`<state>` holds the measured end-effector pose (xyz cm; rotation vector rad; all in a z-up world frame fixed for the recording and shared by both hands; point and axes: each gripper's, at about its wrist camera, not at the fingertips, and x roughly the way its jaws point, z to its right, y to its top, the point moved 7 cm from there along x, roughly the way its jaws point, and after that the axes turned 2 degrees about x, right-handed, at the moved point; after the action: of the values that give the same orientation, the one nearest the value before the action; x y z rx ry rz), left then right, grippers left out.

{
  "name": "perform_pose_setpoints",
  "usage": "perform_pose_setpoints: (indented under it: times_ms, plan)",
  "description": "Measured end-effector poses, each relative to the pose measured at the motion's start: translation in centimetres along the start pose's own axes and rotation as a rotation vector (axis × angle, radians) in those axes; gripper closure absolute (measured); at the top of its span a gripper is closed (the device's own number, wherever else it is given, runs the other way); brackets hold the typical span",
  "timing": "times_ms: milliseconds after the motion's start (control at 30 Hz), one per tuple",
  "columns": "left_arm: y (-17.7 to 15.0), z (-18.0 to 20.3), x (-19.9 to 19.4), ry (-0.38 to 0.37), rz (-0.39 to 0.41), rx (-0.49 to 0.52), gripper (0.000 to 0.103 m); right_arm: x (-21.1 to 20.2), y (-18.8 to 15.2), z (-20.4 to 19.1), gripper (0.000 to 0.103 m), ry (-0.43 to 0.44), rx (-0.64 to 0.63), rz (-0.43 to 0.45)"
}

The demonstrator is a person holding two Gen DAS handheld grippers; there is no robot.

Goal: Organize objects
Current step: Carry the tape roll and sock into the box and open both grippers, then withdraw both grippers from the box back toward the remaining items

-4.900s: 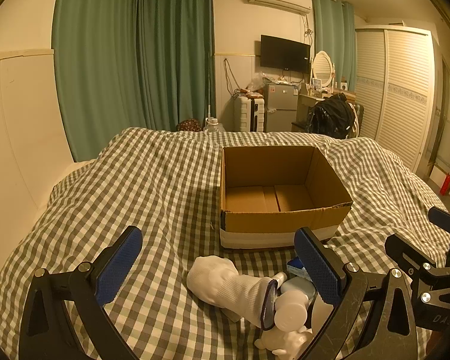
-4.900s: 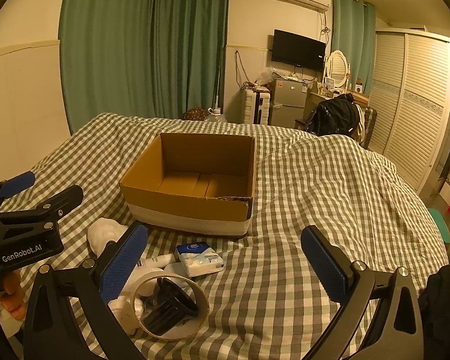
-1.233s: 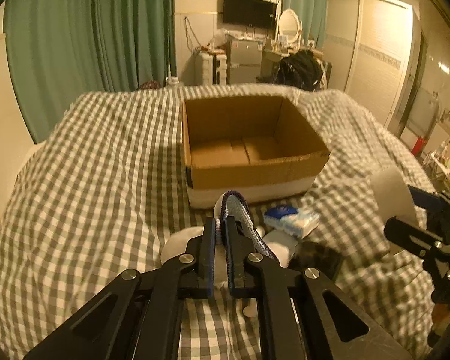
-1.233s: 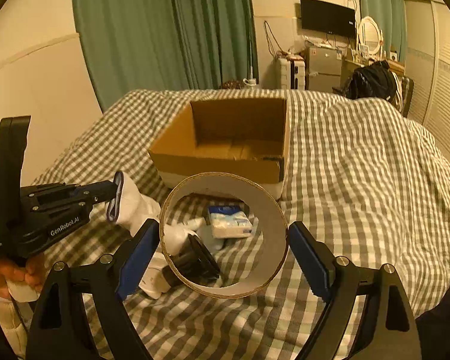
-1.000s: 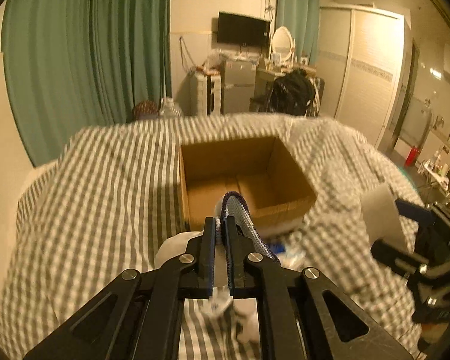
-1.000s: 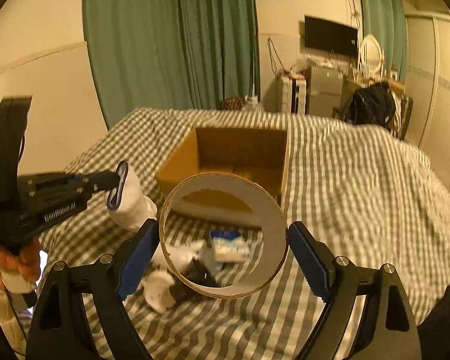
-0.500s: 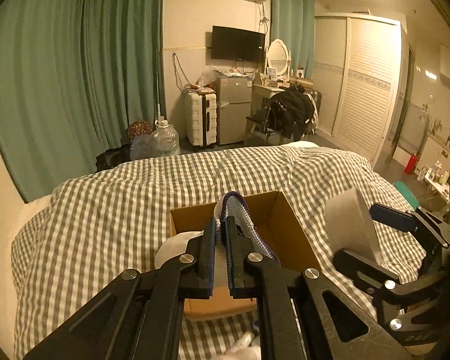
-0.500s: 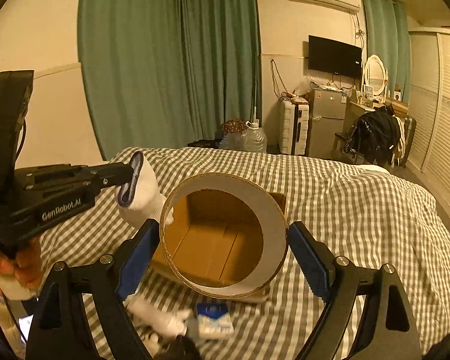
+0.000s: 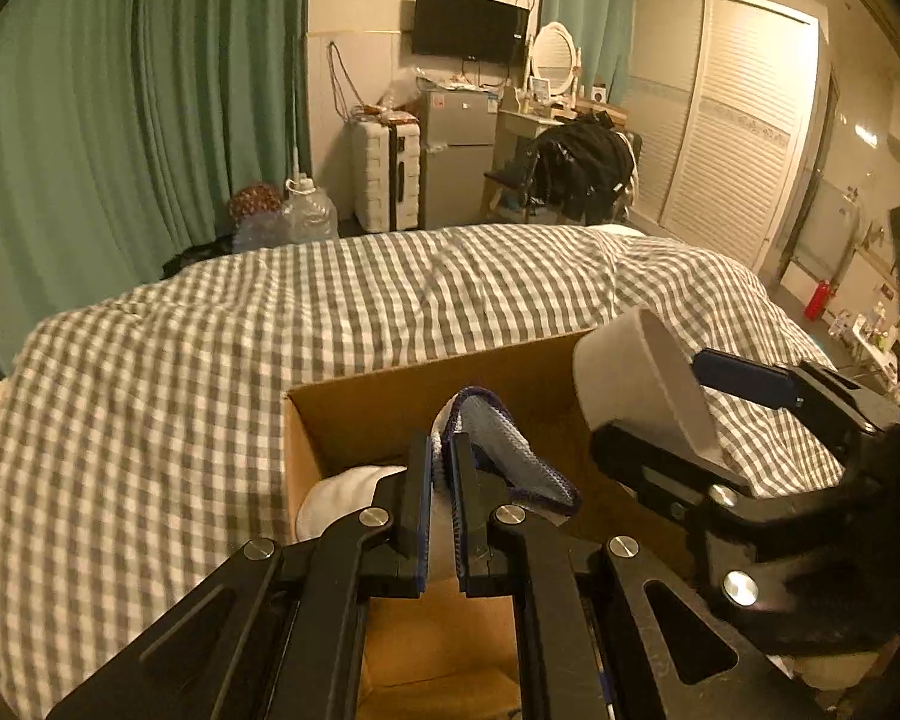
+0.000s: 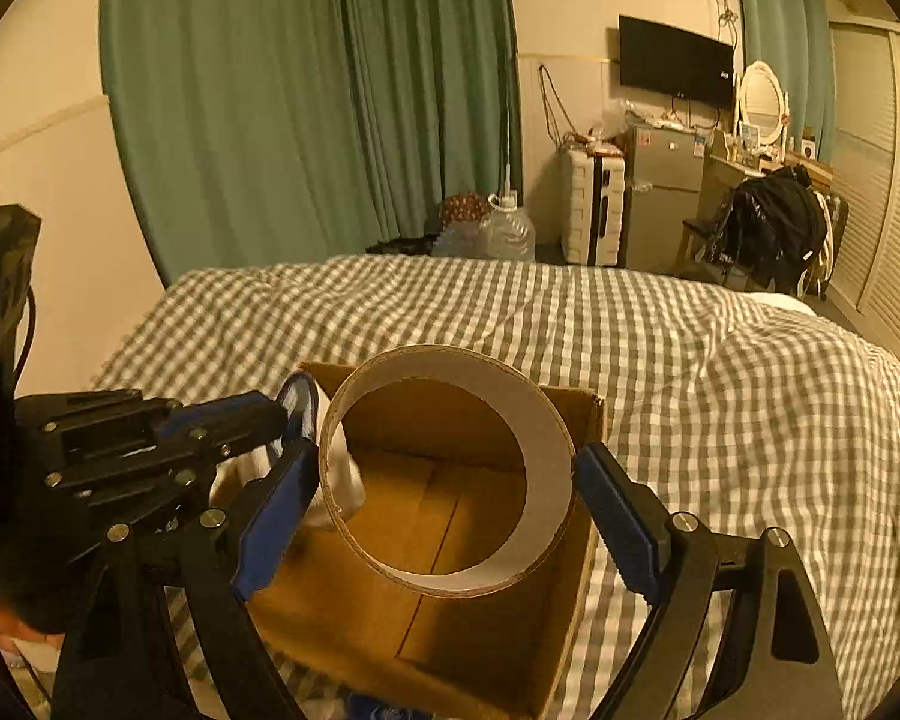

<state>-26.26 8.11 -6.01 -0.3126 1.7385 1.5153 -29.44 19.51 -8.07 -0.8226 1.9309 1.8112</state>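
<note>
We hold both tools over the open brown cardboard box (image 10: 450,546) on the bed with the grey-and-white checked cover (image 9: 168,372). Our left gripper (image 9: 441,498) has its jaws pressed together, pinching the blue-edged cuff of the white sock (image 9: 498,450); the toe end (image 9: 342,492) droops below the jaws, inside the box's left wall. In the right wrist view the sock (image 10: 336,468) hangs just beside the ring, over the box's near-left corner.

Our right gripper (image 10: 447,492) has its jaws spread wide, clamping the wide cardboard tape ring (image 10: 450,468) from both sides, with the ring's opening facing the camera and the bare box floor visible through it. From the left wrist view the ring (image 9: 642,390) sits above the box's right edge.

What can go wrong here? The two tools are close together, so a careless release could let the ring catch the hanging sock, or the sock drape over the box wall instead of dropping in. The ring is round and held only by its sides; if we let go while it stands on edge it may well roll or bounce against the right wall and tip out onto the cover. Lowering it deeper before letting go looks safer.
</note>
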Motion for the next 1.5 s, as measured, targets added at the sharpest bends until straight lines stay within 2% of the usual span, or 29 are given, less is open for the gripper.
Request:
perform_pose_setpoints:
  times_ms: [67,200,367,467,533,600,667,900,1033,1200,1333,1500]
  plan:
    - [-0.5,0.0,1.1,0.015,-0.019,0.014,0.097,1.2,-0.2,0.6,0.016,-0.003,0.009,-0.014]
    - [-1.6,0.1,2.6,-0.01,-0.057,0.01,0.097,3.1,-1.2,1.4,0.015,-0.003,0.025,-0.044]
    - [-1.6,0.2,2.2,-0.011,-0.06,0.009,0.095,2.9,-1.7,1.5,0.012,0.003,0.038,-0.046]
    - [-1.2,0.4,0.4,0.002,-0.036,0.011,0.082,1.6,-1.3,1.5,0.009,-0.002,0.041,-0.016]
    - [-1.0,0.2,-0.8,0.017,-0.018,0.007,0.051,0.6,-0.8,1.6,0.008,-0.015,0.042,0.0]
    - [-0.9,0.0,-2.3,0.032,0.005,-0.003,0.04,-0.8,-0.5,1.3,0.008,-0.027,0.043,0.012]
    - [-1.0,-0.1,-3.7,0.034,0.016,-0.012,0.037,-2.6,-0.1,1.3,0.008,-0.037,0.043,0.03]
    - [-2.2,0.0,-9.6,0.061,0.068,-0.03,0.018,-9.9,0.4,0.8,0.008,-0.083,0.012,0.084]
    - [-3.6,0.2,-12.1,0.075,0.083,-0.039,0.012,-13.9,-0.3,0.0,0.008,-0.098,-0.011,0.095]
    - [-6.8,0.1,-14.3,0.105,0.087,-0.054,0.011,-17.4,-2.6,-1.3,0.008,-0.108,-0.034,0.095]
    - [-9.9,-0.3,-14.8,0.126,0.078,-0.094,0.011,-17.6,-5.7,-2.0,0.008,-0.114,-0.05,0.062]
    - [-14.2,-0.6,-13.9,0.176,0.052,-0.126,0.011,-15.3,-10.9,-3.2,0.008,-0.081,-0.046,-0.028]
